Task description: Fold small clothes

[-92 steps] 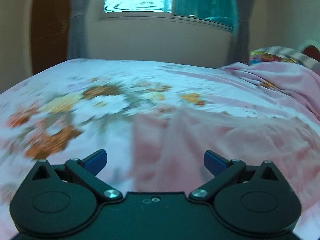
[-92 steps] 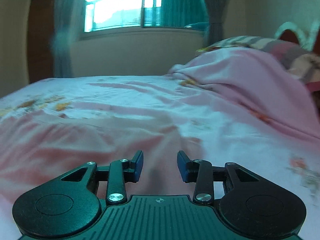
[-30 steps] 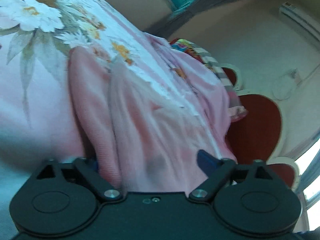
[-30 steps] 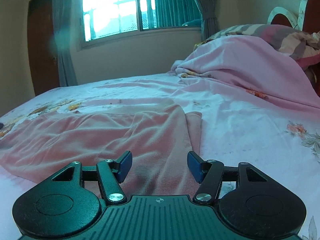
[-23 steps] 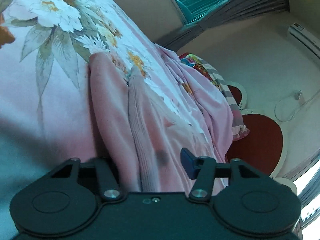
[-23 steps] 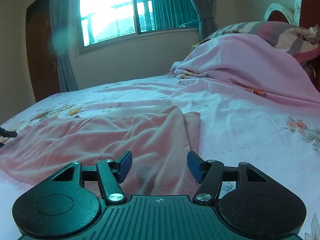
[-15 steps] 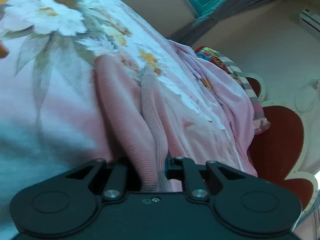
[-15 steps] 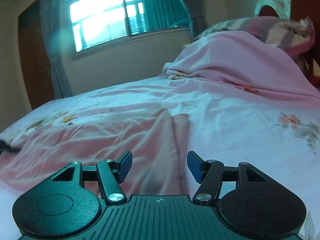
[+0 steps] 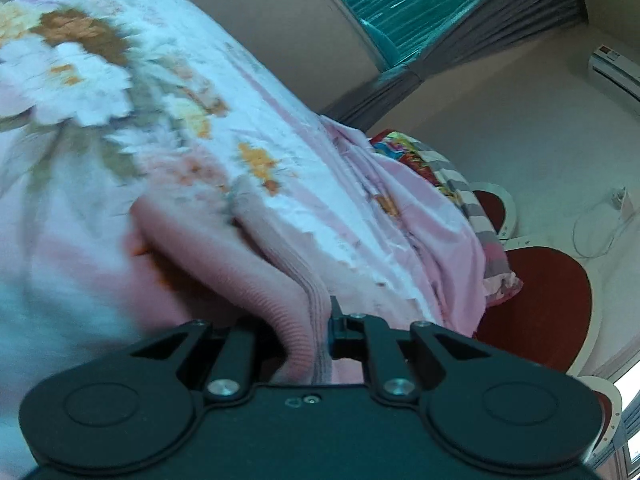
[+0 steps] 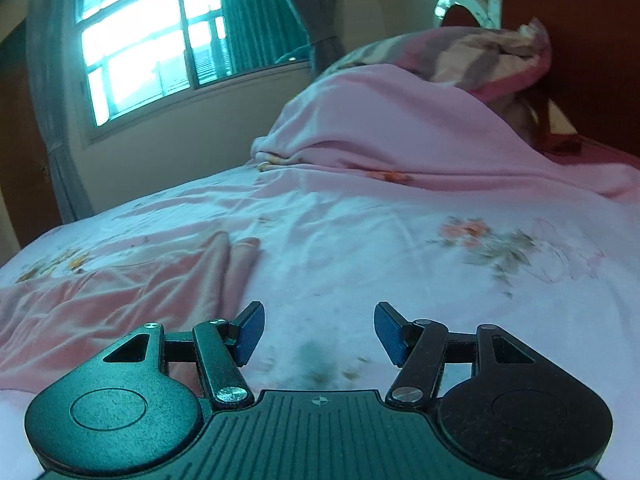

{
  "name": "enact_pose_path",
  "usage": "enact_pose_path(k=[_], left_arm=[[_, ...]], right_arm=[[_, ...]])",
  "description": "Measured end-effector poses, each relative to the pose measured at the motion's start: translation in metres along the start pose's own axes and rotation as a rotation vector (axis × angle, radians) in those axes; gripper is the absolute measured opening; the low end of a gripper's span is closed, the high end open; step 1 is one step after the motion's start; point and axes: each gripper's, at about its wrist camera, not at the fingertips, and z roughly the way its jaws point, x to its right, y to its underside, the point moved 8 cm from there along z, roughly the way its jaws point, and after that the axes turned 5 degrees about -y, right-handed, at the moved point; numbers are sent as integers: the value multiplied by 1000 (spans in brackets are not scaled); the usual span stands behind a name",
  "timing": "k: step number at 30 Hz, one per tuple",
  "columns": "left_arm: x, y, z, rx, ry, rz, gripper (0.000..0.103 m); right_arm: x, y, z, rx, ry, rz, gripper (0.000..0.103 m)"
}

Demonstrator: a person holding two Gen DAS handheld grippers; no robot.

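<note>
A small pink ribbed garment (image 9: 256,264) lies on the floral bedsheet (image 9: 80,80). My left gripper (image 9: 308,336) is shut on the garment's ribbed edge, which bunches up between the jaws. In the right wrist view the same pink garment (image 10: 120,296) lies spread at the left, wrinkled. My right gripper (image 10: 318,332) is open and empty, low over bare sheet just right of the garment's edge.
A heaped pink blanket (image 10: 400,128) and striped pillows (image 10: 480,52) lie at the head of the bed by the red headboard (image 9: 536,300). A window (image 10: 180,44) and curtains stand behind the bed.
My left gripper closed on the garment's ribbed edge and has lifted and tilted with it. My right gripper slid right, off the garment onto bare sheet, staying open.
</note>
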Motion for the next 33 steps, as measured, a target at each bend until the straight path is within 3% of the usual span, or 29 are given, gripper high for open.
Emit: enact_pose_path(k=[6,12,20,22,23,25,27,28,33], left_arm=[[77,-5,29,-3,-61,93,11],[163,19,83,-50,-67,216,11],[248,95,177,-187,-18,311,11],[264,120,200,-223,-36,365,11],[270,132,210,-235,-52,396,14],[279,153,229,-269,-68,425,39],[291,173,240,-290,-35,445,95],[298,180,242,-288,-4,458,100],[320,179,223,-227,97,425,100]], right_arm=[[16,3,-13,21,-15,55,61],[31,8,-31,49,-38,88,61],[69,20,-45,105,-103,312,61],[72,20,-47,112,-113,334,61],[72,20,-48,114,-122,341,61],[74,20,-50,120,-133,358,61],[77,20,-52,132,-147,381,61],[79,21,-51,137,-152,395,61],[93,22,-58,173,-150,478,61]])
